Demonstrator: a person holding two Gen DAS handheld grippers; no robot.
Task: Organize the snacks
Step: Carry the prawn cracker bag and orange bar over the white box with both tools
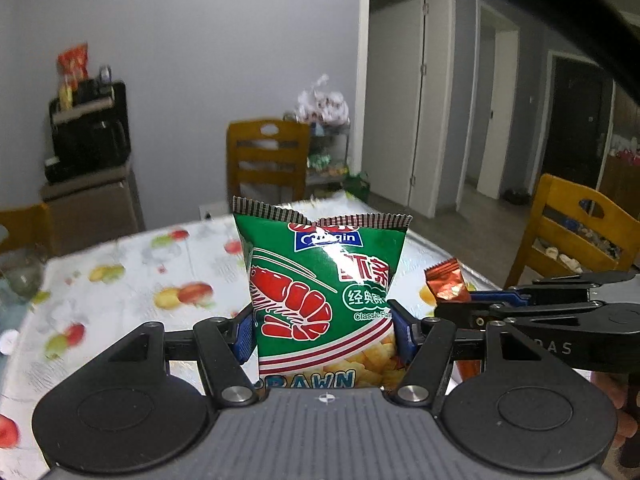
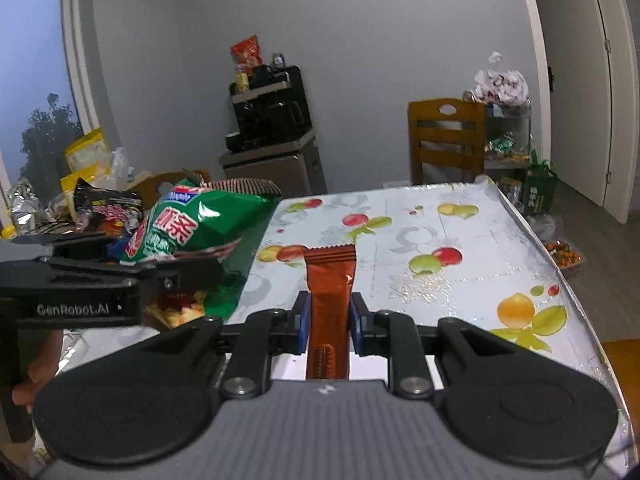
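The left gripper (image 1: 324, 334) clamps 1 green prawn-cracker bag (image 1: 322, 292) upright between its blue pads, held above the table (image 1: 120, 280). Beside it, the right gripper (image 2: 330, 320) pinches 1 orange-brown snack bar (image 2: 330, 288), also upright and off the surface. The table wears a glossy cloth printed with apples and pears. At its far left edge sits a heap of other snack packets (image 2: 104, 208). Beyond stand 2 wooden chairs, 1 at the table's far end (image 1: 267, 156) and 1 to the right (image 1: 576, 228). Against the grey wall are a black appliance on a cabinet (image 1: 90, 128), a stocked shelf rack (image 2: 506, 136) and 3 doorways.
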